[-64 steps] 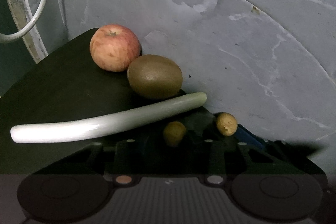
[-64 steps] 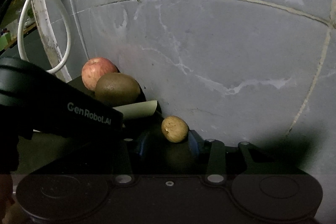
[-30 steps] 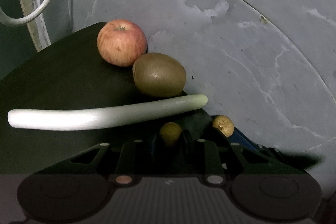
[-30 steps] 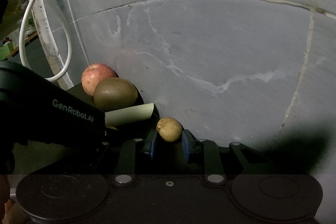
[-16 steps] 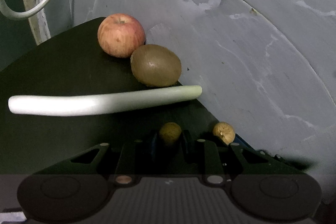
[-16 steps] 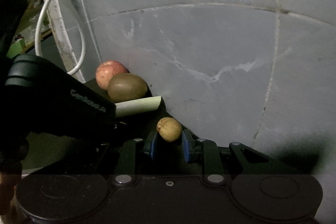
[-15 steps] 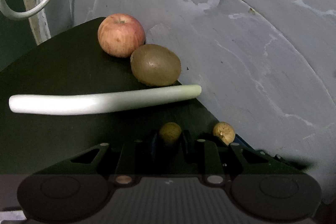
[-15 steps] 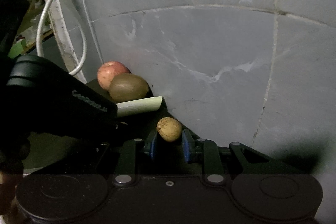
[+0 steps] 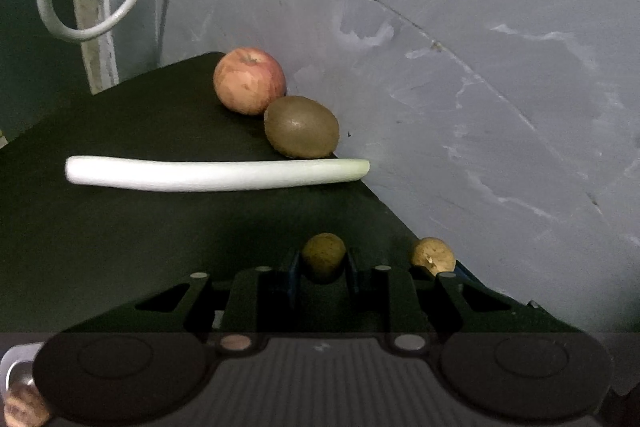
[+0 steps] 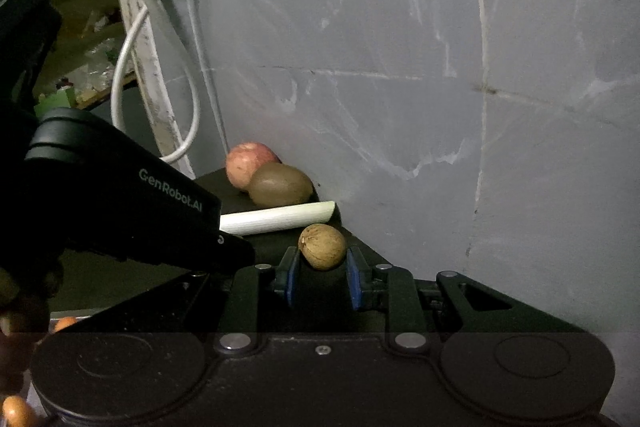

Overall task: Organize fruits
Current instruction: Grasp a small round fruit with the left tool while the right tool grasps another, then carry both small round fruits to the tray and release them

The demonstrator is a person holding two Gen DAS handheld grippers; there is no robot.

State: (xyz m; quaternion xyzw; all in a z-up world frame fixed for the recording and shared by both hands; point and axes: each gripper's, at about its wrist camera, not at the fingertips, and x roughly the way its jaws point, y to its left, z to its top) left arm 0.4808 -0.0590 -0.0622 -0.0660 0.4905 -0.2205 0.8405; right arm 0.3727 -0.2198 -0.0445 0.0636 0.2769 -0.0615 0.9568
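Closest in the left wrist view, the left gripper point(image 9: 323, 269) has its blue-padded fingers point(image 9: 293, 267) closed on a small round brown fruit, the left longan point(image 9: 323, 255), dull-skinned and half sunk between the pads at lower centre. Just right of it, at the table edge, sits the right longan point(image 9: 433, 255), tan and slightly dimpled, with the right gripper's blue pad showing under it.

In the right wrist view the right gripper point(image 10: 322, 273) pinches that same fruit point(image 10: 322, 246) between its blue pads point(image 10: 291, 277); the rough shell shows a pale scar at its upper left. The black casing of the left gripper, printed "GenRobot.AI", fills the left middle of that frame.

Both tools hang over a matte black table point(image 9: 120, 227) whose edge cuts diagonally toward the lower right. Farther along it lies a leek point(image 9: 212, 174), a long smooth white stalk turning pale green at its cut right end. Touching its far side is a fuzzy brown oval kiwi point(image 9: 302, 127), and behind that, touching the kiwi, a round red-and-yellow mottled apple point(image 9: 249, 85) against the wall.

The wall point(image 9: 460, 47) is grey plaster, scuffed with whitish streaks and thin cracks. At upper left a glossy white cable point(image 9: 60, 23) loops beside a chipped white post point(image 9: 90, 7).
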